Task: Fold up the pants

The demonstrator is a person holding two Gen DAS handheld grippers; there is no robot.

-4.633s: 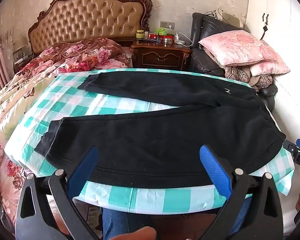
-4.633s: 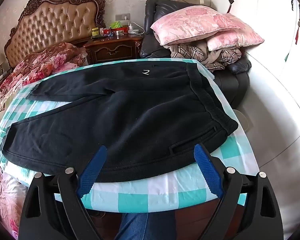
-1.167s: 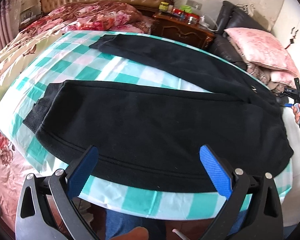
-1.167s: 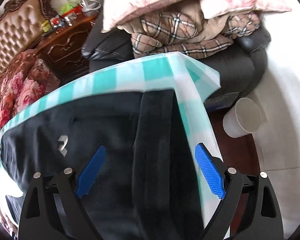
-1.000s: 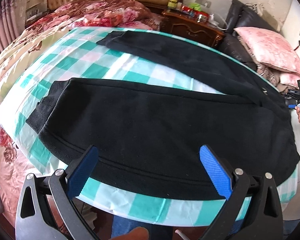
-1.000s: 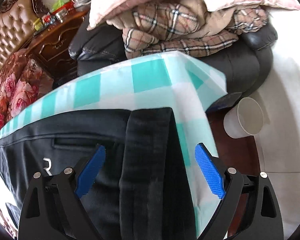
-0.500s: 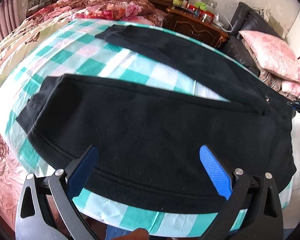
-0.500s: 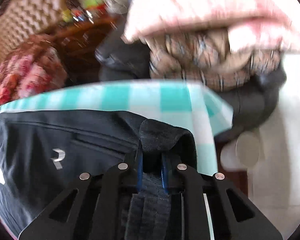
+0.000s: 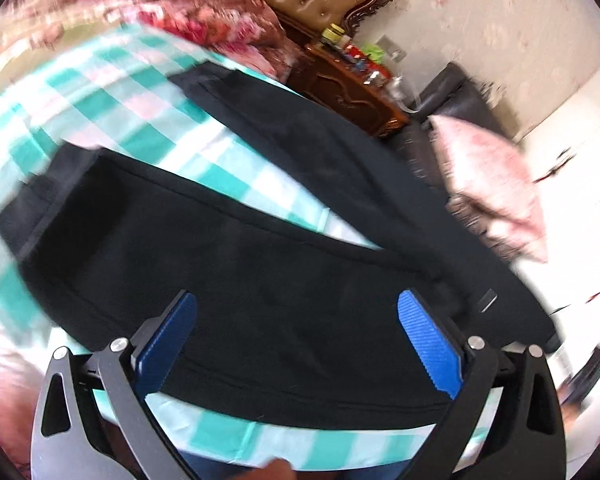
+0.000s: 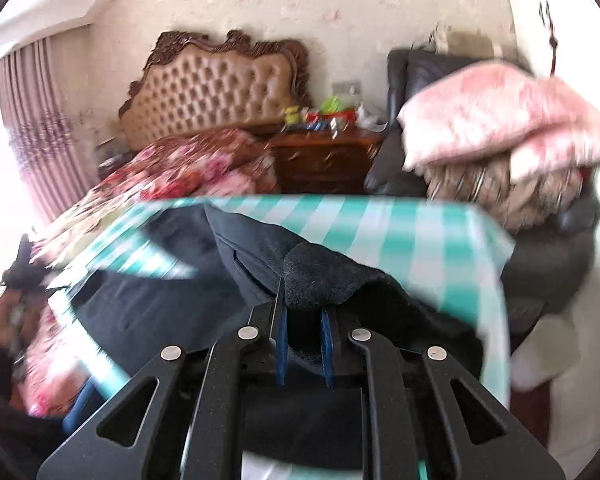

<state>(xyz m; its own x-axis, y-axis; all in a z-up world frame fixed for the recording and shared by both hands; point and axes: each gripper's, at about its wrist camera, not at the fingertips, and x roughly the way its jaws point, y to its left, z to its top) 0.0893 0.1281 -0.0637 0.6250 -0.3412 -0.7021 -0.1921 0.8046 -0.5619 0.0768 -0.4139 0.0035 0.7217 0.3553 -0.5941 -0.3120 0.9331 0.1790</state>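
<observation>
Pants (image 9: 284, 280) lie on the checked cloth (image 10: 412, 224), waistband pinched in right tongs (image 10: 303, 344); left tongs (image 9: 296, 340) closing, nothing gripped.

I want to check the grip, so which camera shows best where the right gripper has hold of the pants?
Right wrist view: the right gripper pinches a bunched fold of the black pants between its blue pads. The left wrist view shows the pants spread out, not that grip.
</observation>
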